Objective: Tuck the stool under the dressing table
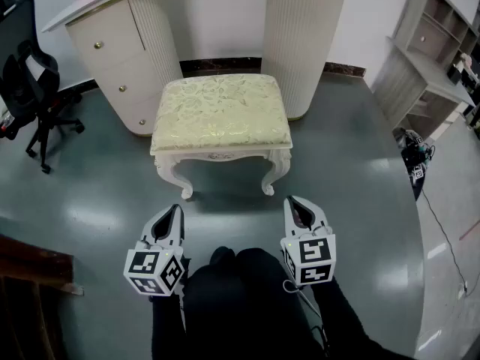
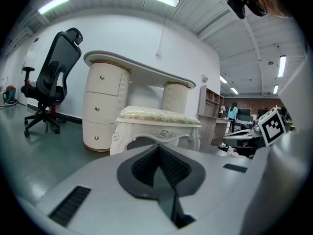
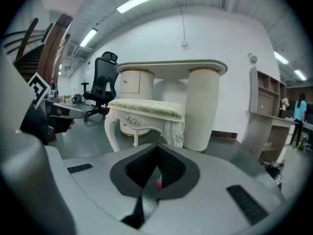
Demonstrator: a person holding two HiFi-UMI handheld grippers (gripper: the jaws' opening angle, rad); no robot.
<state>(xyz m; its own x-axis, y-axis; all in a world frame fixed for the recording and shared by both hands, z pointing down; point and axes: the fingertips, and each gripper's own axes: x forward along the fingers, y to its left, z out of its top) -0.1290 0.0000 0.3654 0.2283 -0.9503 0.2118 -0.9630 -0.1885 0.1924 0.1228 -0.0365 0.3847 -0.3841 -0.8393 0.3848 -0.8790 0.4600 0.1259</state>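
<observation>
Right, nearest first: your left gripper (image 1: 172, 217) and your right gripper (image 1: 298, 208) hang low over the grey floor (image 1: 97, 201), either side of your dark-clad knees (image 1: 240, 276). Both have their jaws pressed together, tips meeting with nothing between them. Both point at the stool (image 1: 221, 115) just ahead and neither touches it.

The stool has a white frame with carved curved legs, a rosette relief on the apron and a pale green-gold brocade cushion. It stands upright on the floor, centred on the knee gap. Its front legs are clearly outside the gap, and I can't tell how far in the rear is.

Behind it is the desk (image 1: 112, 58), cream, with two rounded ribbed pedestals and gold knobs on the left drawers. A black office chair (image 1: 30, 73) is far left, and a shelf unit (image 1: 427, 51) is far right.
</observation>
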